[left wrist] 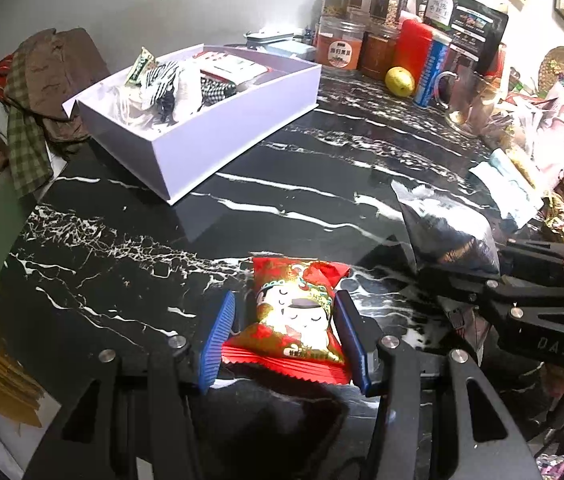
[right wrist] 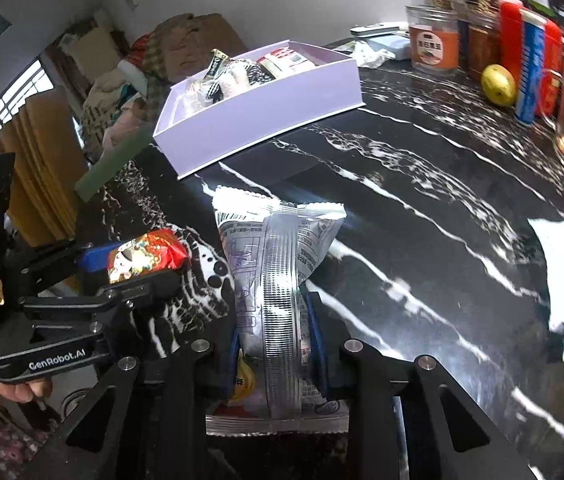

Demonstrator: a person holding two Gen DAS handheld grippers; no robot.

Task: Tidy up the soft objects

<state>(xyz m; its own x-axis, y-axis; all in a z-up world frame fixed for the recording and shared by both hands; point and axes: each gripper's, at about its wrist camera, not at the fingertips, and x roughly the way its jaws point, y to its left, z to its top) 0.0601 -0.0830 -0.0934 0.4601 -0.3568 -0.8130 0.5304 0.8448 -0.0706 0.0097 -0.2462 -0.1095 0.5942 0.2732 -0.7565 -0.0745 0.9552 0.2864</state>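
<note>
Grasp step: left claw point(left wrist: 286, 334) clamps red packet point(left wrist: 296, 316), right claw point(right wrist: 277, 344) clamps silver packet point(right wrist: 277, 280); next, carry both to the box point(left wrist: 217, 136) beyond.

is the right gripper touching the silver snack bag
Touching: in the right wrist view the right gripper has both blue pads pressed against the silver snack bag, pinching it.

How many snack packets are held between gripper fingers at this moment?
2. The red packet sits in the left gripper; the silver packet in the right gripper. More packets may lie in the box.
</note>
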